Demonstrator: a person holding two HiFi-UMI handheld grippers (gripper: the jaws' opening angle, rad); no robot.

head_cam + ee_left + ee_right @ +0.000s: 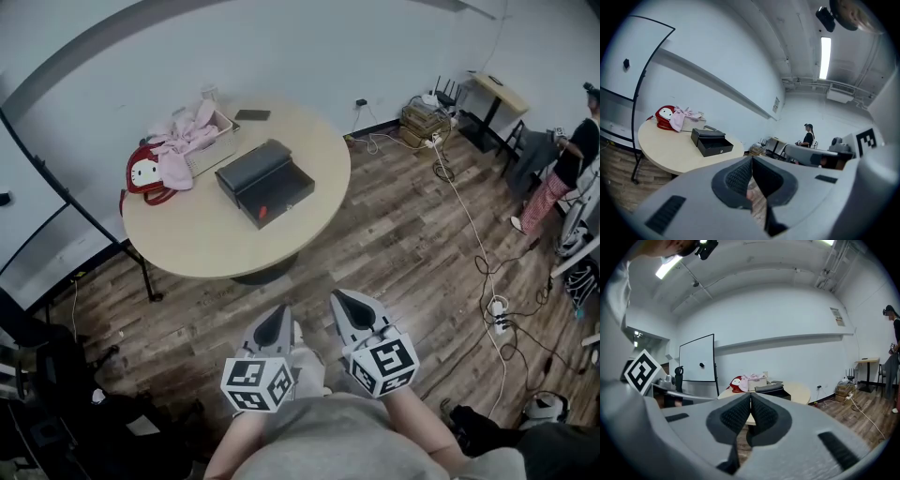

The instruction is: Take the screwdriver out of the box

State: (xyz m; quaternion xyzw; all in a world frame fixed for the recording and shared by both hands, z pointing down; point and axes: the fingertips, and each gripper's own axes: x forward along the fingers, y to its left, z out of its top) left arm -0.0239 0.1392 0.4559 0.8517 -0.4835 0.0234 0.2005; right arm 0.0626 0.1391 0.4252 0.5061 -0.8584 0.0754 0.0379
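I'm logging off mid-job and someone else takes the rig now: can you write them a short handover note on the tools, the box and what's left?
Left tool: shut, empty, held near the body, short of the table.
Right tool: shut, empty, beside it.
Black box: on the table, seemingly open; a small red spot at its front, screwdriver not made out.
Done: nothing taken out.
Left: approach the table, find the screwdriver, lift it out.

A black rectangular box (265,183) lies flat near the middle of a round pale desk (202,239), set at an angle to the desk's edge. The box is open, with a shallow tray exposed beside its raised lid part. A small red thing (263,212) shows in the tray, too small to tell whether it is the screwdriver
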